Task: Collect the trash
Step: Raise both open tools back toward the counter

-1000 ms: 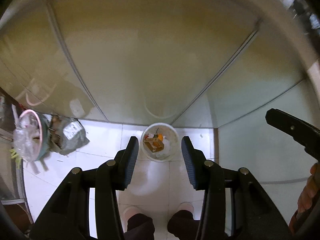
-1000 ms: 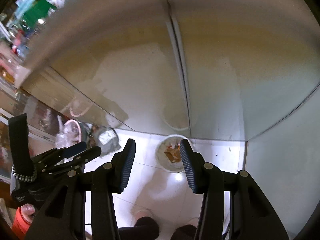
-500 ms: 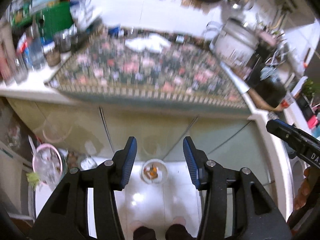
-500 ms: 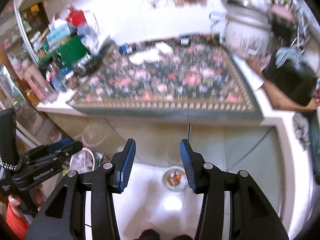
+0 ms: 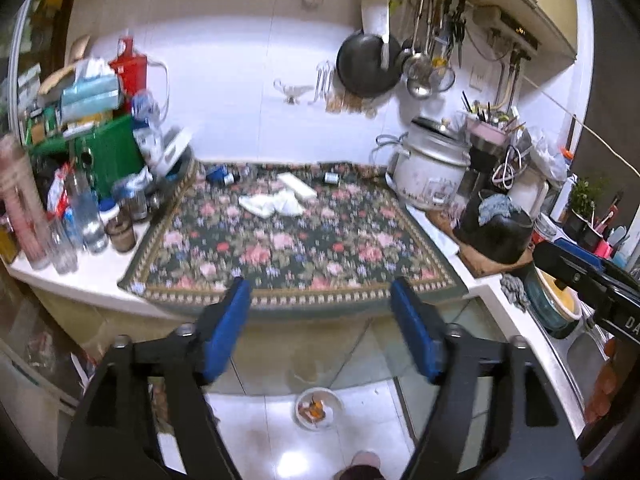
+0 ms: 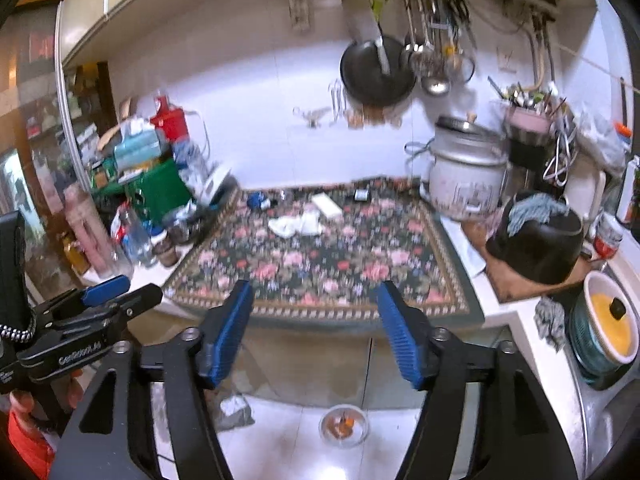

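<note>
Left wrist view: left gripper [image 5: 320, 328] and right gripper [image 6: 314, 328] gape wide, empty; crumpled tissue [image 5: 272, 202] lies uncollected on floral mat [image 5: 304, 248]; floor bin [image 5: 318, 408] holds scraps.

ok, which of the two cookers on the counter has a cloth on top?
The black cooker, right of the mat: a blue-grey cloth sits on it. The white cooker is bare.

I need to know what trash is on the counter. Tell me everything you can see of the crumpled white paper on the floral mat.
The crumpled white paper looks like soft tissue or napkin, bunched into a low, wrinkled heap of a few wads. It lies flat on the floral mat, toward its far side, just in front of a flat white rectangular piece it seems to touch. No claw is near it.
</note>
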Demonstrator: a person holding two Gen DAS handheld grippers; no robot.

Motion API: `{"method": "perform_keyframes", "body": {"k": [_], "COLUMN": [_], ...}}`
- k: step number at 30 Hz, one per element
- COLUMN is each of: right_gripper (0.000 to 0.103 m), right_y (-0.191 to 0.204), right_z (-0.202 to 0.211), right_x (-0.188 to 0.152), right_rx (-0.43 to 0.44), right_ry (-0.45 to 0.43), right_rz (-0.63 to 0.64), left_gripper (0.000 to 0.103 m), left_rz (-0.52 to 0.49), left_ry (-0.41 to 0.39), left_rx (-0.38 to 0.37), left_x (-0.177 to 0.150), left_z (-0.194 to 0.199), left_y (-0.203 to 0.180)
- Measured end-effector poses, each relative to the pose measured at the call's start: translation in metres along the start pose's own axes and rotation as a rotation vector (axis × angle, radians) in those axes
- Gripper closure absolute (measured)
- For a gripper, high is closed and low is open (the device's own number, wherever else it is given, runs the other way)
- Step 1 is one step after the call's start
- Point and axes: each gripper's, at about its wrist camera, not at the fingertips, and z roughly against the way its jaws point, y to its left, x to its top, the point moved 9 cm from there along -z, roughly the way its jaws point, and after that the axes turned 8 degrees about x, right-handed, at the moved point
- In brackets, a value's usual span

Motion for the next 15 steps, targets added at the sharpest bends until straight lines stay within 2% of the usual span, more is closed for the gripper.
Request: {"method": "perform_keyframes", "body": {"k": [1, 4, 15], "right_gripper": [0.026, 0.015, 0.014], "right_y": [-0.001, -0.007, -0.065], "right_z": [0.0, -0.006, -0.077], "right_x": [0.005, 0.018, 0.074], "right_rx": [-0.003, -0.015, 0.052], "right_ry": [-0.019, -0.06, -0.067], "right_rz": [0.003, 0.012, 0.024], "left_gripper": [0.013, 0.01, 0.01], "left_rz": [-0.001, -0.002, 0.004], "left_ry": [-0.021, -0.062, -0.052], "left_rx": [0.009, 0.024, 0.108], "left_x": [0.007, 0.021, 0.077], "left_z": [0.0, -0.006, -0.088], "left_y": [0.001, 0.0, -0.013]}}
